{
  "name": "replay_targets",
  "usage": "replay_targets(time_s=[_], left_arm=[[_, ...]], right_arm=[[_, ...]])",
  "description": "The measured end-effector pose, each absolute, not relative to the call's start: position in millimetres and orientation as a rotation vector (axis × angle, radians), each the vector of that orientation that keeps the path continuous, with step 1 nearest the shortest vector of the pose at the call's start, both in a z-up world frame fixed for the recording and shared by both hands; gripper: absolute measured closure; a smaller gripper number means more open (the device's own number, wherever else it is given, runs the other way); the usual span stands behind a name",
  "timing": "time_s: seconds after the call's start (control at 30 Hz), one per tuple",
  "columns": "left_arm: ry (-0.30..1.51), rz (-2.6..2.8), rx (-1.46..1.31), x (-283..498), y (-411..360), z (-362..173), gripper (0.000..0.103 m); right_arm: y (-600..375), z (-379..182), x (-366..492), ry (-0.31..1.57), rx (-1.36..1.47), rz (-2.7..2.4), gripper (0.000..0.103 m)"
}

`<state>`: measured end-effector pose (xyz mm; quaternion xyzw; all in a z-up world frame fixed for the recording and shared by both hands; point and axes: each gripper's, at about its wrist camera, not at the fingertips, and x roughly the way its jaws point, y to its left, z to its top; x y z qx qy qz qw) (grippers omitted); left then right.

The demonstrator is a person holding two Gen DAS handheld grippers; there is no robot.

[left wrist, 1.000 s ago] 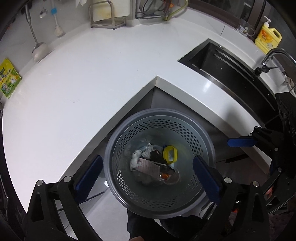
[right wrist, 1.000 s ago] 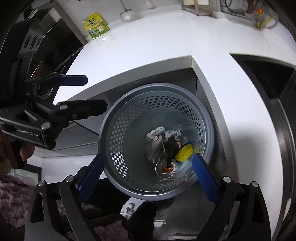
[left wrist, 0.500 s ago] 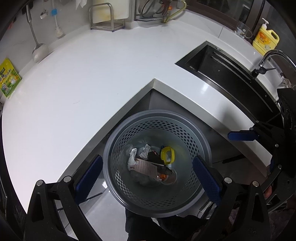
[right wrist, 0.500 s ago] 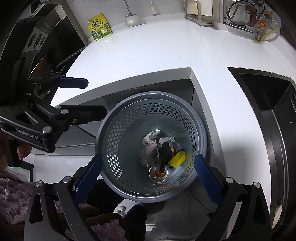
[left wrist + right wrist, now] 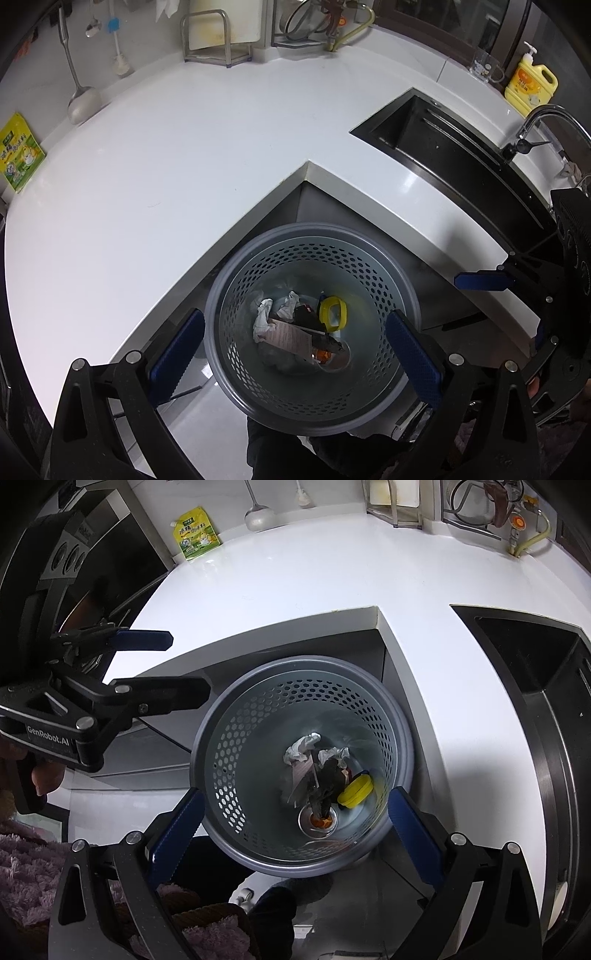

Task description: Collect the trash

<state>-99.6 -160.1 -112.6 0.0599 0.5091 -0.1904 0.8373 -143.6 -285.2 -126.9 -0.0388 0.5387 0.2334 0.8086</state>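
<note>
Below both claws, I see the bin (image 5: 314, 328) with the trash (image 5: 295, 332) at its bottom. My left claw (image 5: 295, 354) and right claw (image 5: 293, 825) gape wide and empty; I would lift them clear of the counter (image 5: 155, 166), which looks free of scraps.

A home kitchen. A white L-shaped desk (image 5: 155, 155) wraps an inner corner, with a black sink (image 5: 436, 147) sunk into it and a chrome tap (image 5: 543, 118) over that. A yellow soap bottle (image 5: 531, 86) and a glass (image 5: 484, 68) stand by the sink. A ladle (image 5: 79, 99) and brush (image 5: 116, 48) hang on the wall, a metal rack (image 5: 218, 37) holds a cutting board, and a green seasoning pouch (image 5: 195, 533) leans at the back. A perforated bin (image 5: 369, 402) of trash stands on the floor in the corner.
</note>
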Motion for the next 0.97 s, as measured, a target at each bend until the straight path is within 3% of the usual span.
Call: replay_targets(time_s=[0.97], left_arm=[[1.073,-0.394,0.142,-99.9,-161.2,-112.7,0.008]], right_arm=[[-282.1,-128.7,-142.5,1.151,-0.069,0.499,0.009]])
